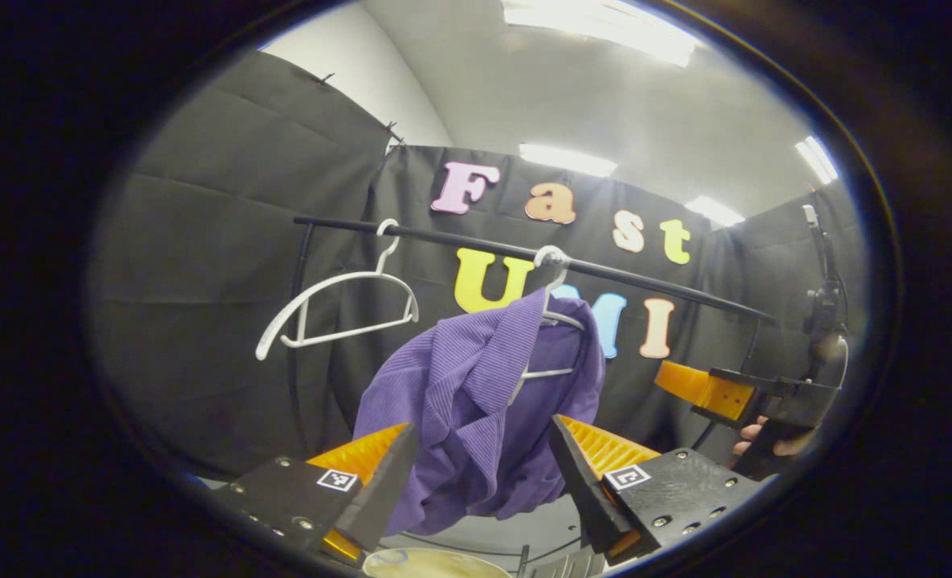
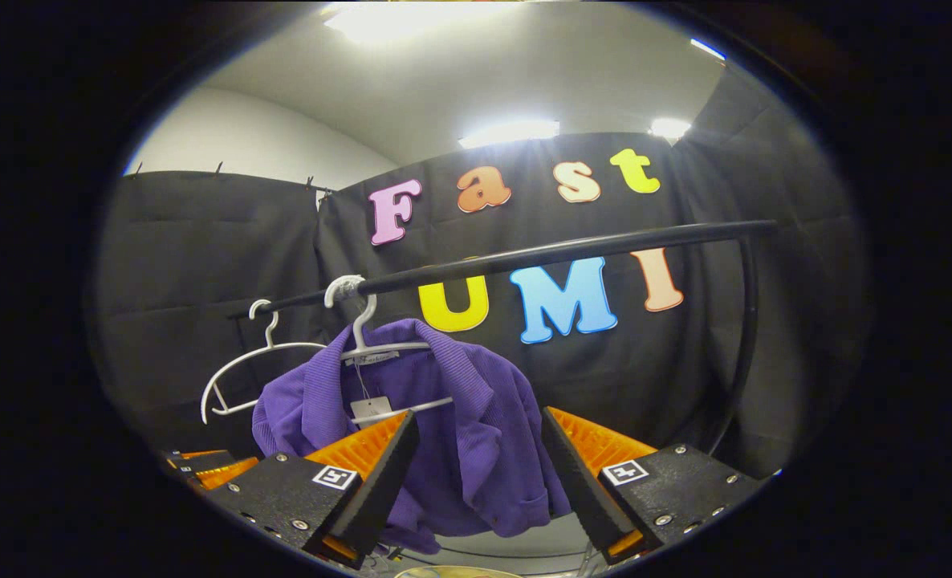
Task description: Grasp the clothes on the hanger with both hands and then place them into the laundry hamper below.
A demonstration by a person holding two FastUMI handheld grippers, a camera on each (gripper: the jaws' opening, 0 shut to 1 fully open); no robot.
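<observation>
Here, a purple shirt [image 1: 476,417] [image 2: 444,433] is seen draped on a white hanger [image 1: 552,321] [image 2: 364,333] hooked over the black rail [image 1: 604,273] [image 2: 572,250], with an empty white hanger [image 1: 331,309] [image 2: 243,373] hung beside it. The left gripper [image 1: 482,474] and right gripper [image 2: 480,474] are held spread before the garment, nothing pinched. A pale hamper rim [image 1: 424,562] is glimpsed below.

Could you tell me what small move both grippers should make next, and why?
Probably ease both forward: the purple garment still hangs on its white hanger, and the left gripper and right gripper have open jaws framing it, apparently not yet gripping.
</observation>
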